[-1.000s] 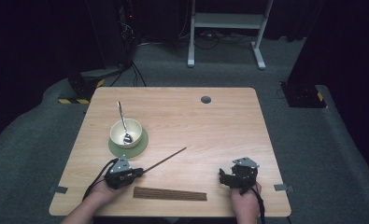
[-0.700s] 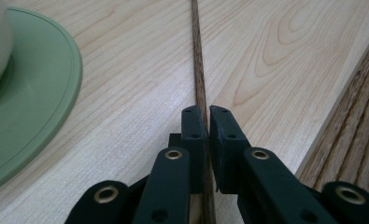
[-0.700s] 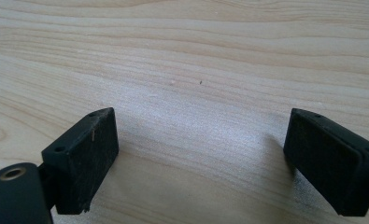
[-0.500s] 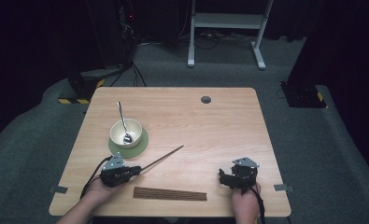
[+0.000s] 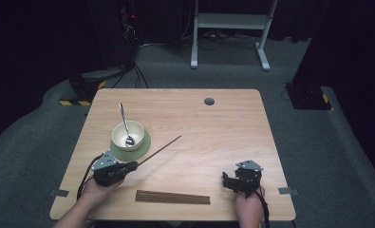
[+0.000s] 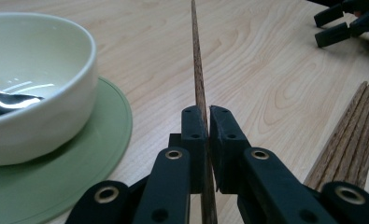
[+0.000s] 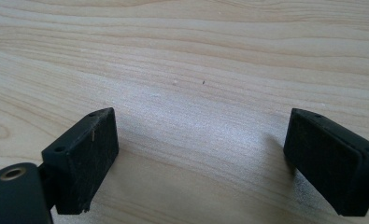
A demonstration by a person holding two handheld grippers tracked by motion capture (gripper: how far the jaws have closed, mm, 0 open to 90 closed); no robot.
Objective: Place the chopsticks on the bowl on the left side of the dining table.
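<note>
Wooden chopstick, pinched by left tongs, has shifted (right tongs spread).

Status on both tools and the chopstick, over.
Left tool shut on chopstick. Right tool open, empty. Bowl beside chopstick, not touching.

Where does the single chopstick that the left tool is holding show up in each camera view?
High view: the chopstick runs up and right from the left tool, beside the bowl.
Left gripper view: clamped between the jaws, the chopstick rises through the centre to the top edge.
Right gripper view: not in it; the right tool stands open over bare table.
Shared landmark: the bundle of chopsticks, at lower right in the left gripper view.
</note>
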